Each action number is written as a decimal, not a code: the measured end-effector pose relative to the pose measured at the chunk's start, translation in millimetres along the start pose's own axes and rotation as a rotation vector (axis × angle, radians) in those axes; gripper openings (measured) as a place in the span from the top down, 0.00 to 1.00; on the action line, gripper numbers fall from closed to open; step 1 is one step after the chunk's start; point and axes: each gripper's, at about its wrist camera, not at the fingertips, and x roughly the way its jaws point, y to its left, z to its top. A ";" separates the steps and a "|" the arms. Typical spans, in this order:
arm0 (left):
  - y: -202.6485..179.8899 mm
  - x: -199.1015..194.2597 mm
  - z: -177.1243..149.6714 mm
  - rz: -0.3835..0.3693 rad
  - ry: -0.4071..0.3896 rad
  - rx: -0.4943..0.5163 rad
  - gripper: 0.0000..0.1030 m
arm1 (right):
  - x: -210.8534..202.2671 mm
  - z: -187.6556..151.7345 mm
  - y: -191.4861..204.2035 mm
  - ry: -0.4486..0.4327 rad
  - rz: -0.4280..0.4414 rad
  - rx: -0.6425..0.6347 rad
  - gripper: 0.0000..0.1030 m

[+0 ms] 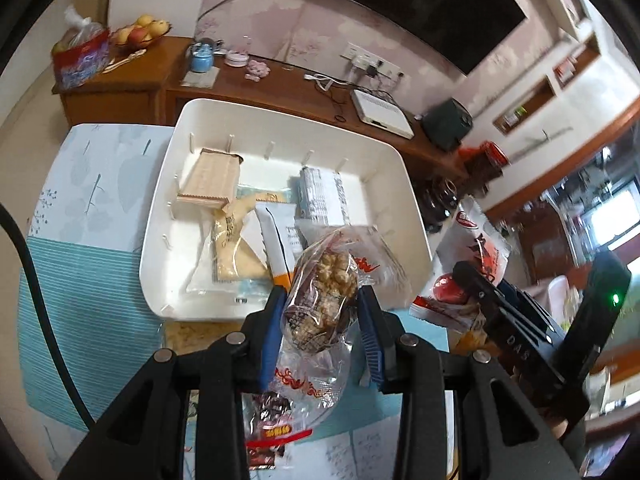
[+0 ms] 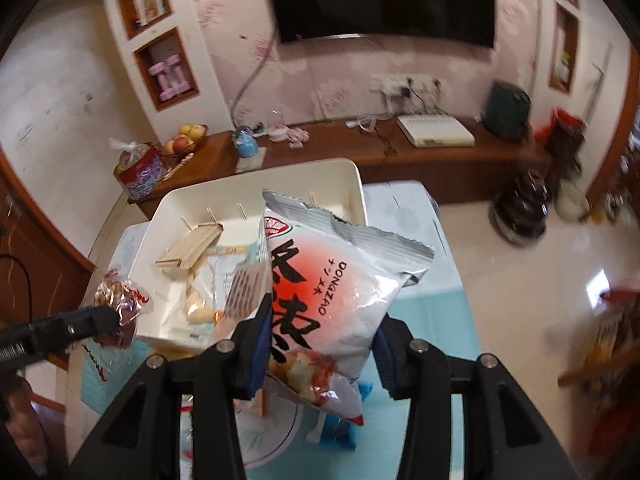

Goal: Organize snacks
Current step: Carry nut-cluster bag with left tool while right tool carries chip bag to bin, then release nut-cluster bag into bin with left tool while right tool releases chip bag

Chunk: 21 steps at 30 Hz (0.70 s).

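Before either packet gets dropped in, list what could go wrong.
1. The clear nut packet is pinched at its middle by the left gripper; its loose tail could catch the white bin rim.
2. The silver Dongzao bag in the right gripper is bulky and could land on the wafer pack.

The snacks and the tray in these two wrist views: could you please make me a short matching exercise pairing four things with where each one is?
Things:
1. clear bag of nut clusters
2. white and red Dongzao packet
3. beige wafer pack
4. white tray

Places:
A. lying inside the tray
B. between the right gripper's fingers
C. on the blue tablecloth
D. between the left gripper's fingers

Pairs: 1-D, 2-B, 3-A, 4-C
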 end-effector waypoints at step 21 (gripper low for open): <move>-5.8 32.2 26.6 0.100 -0.085 -0.037 0.65 | 70.3 31.5 20.4 -0.108 0.034 -0.305 0.55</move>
